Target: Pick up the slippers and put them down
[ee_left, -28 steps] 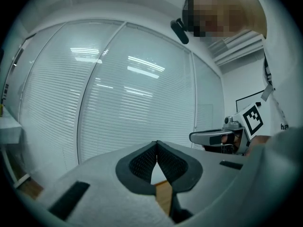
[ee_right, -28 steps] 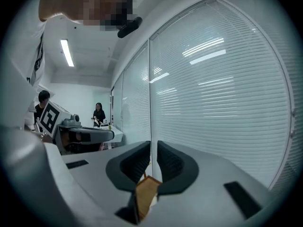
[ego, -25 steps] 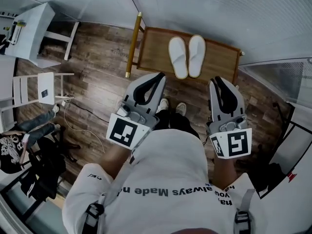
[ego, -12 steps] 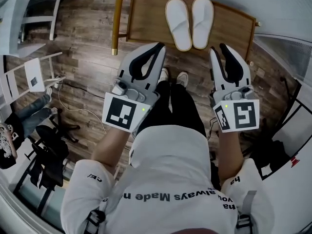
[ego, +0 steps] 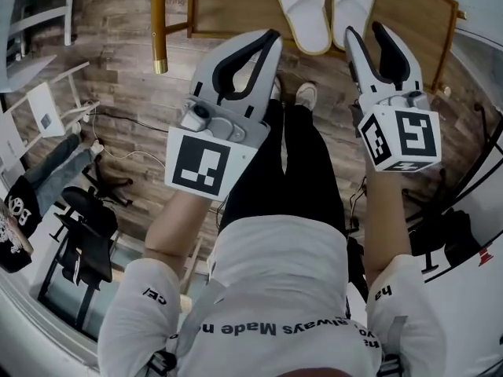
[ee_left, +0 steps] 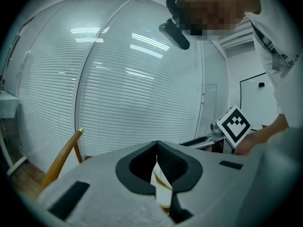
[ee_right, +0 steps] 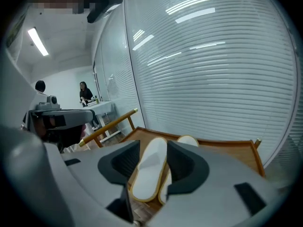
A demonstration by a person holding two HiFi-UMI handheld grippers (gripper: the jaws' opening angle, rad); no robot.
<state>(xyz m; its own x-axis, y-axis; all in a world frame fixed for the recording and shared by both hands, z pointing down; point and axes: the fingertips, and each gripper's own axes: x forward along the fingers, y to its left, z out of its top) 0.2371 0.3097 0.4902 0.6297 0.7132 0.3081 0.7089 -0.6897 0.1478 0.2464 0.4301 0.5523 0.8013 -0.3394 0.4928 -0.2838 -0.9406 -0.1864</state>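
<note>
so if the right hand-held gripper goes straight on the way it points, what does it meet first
Probably the white slipper on the wooden tray: it lies ahead, untouched, framed by the jaws of the right hand-held gripper, which have just been opening. Depth is unclear.

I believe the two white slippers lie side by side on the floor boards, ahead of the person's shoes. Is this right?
The place is wrong: the slippers lie side by side on the low wooden platform, as the right gripper view shows. They are ahead of the person's shoes.
</note>
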